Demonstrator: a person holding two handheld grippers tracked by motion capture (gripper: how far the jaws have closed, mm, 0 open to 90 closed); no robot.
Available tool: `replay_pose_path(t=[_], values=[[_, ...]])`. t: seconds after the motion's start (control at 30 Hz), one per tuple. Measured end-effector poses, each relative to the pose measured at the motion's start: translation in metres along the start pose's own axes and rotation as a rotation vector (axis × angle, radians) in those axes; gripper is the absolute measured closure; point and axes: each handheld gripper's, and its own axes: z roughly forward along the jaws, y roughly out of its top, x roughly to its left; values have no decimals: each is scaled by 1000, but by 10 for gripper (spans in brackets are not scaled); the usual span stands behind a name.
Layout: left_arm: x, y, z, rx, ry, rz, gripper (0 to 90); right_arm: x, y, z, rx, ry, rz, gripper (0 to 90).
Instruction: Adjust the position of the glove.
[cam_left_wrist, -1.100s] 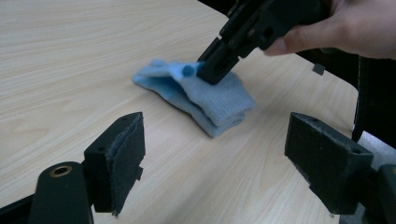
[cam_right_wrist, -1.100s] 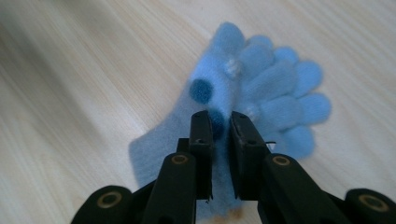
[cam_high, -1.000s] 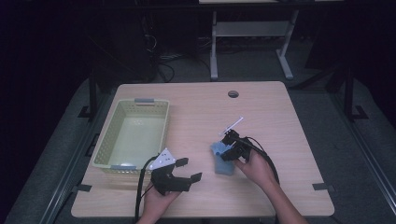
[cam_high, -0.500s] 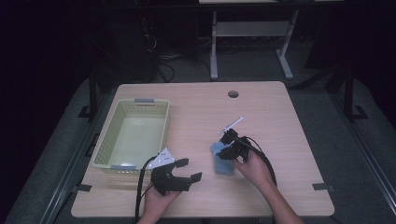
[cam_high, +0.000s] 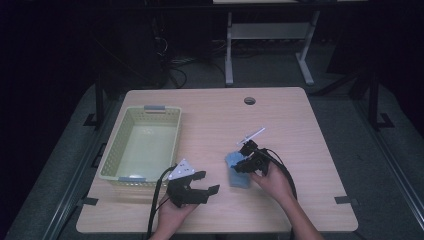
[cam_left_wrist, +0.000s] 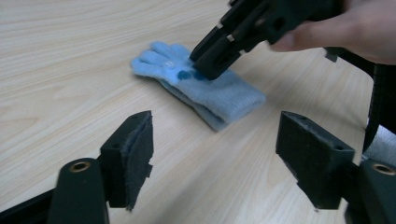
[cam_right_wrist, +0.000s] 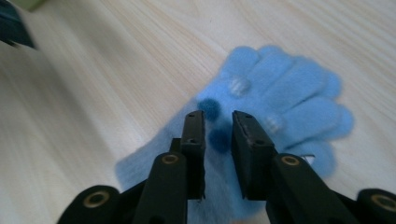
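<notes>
The right tool (cam_right_wrist: 218, 128), jaws just parting, a narrow gap over the blue glove (cam_right_wrist: 285, 100), is letting go. The left tool (cam_high: 199, 184), at seven o'clock, wide and empty though narrowing, must reach in next.

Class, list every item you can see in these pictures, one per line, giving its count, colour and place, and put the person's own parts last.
Glove: one, light blue with darker dots, flat on the table right of centre.
Basket: one, pale green, left side of the table, nothing in it.
White stick-like item: one, on the table beyond the glove; too small to identify.
Table: one, light wood, round hole near its far edge.
Left tongs: one, black, open, near front edge beside the basket.
Right tongs: one, black, narrowly parted, tips on the glove.
Hands: two, entering from the bottom.
</notes>
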Motion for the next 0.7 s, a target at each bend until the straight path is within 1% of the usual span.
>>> replay_pose_path(t=[0.03,0.1,0.13,0.17,0.2,0.23,0.27,0.3,0.37,0.4,0.43,0.47,0.57,0.6,0.7], values=[[0,2,2,6,-2,-7,283,-1,-1,-3,-11,-1,3,722],[2,5,5,25,-15,-29,284,-4,-5,-10,-31,10,29,681],[2,6,7,28,-21,-50,284,-6,-7,-14,-38,17,49,665],[3,7,9,30,-26,-62,284,-9,-9,-17,-48,25,63,647],[4,8,11,31,-29,-84,289,-10,-11,-20,-53,29,86,627],[5,9,14,27,-19,-99,295,-12,-15,-24,-70,35,104,604],[5,9,15,24,-18,-111,302,-13,-19,-27,-83,38,126,591],[5,9,17,20,-19,-121,307,-14,-21,-28,-90,38,127,590],[5,10,22,20,-23,-146,315,-14,-27,-30,-108,37,139,575],[6,10,25,25,-32,-163,317,-15,-30,-31,-112,39,147,558],[6,11,28,30,-42,-184,319,-16,-33,-32,-116,38,160,549],[8,12,32,45,-49,-206,318,-16,-36,-31,-127,41,173,538],[12,14,41,65,-63,-257,326,-18,-46,-30,-145,59,221,503],[13,14,43,69,-59,-263,327,-19,-49,-29,-153,70,240,493],[14,15,51,90,-72,-290,342,-22,-58,-26,-176,98,297,487]])
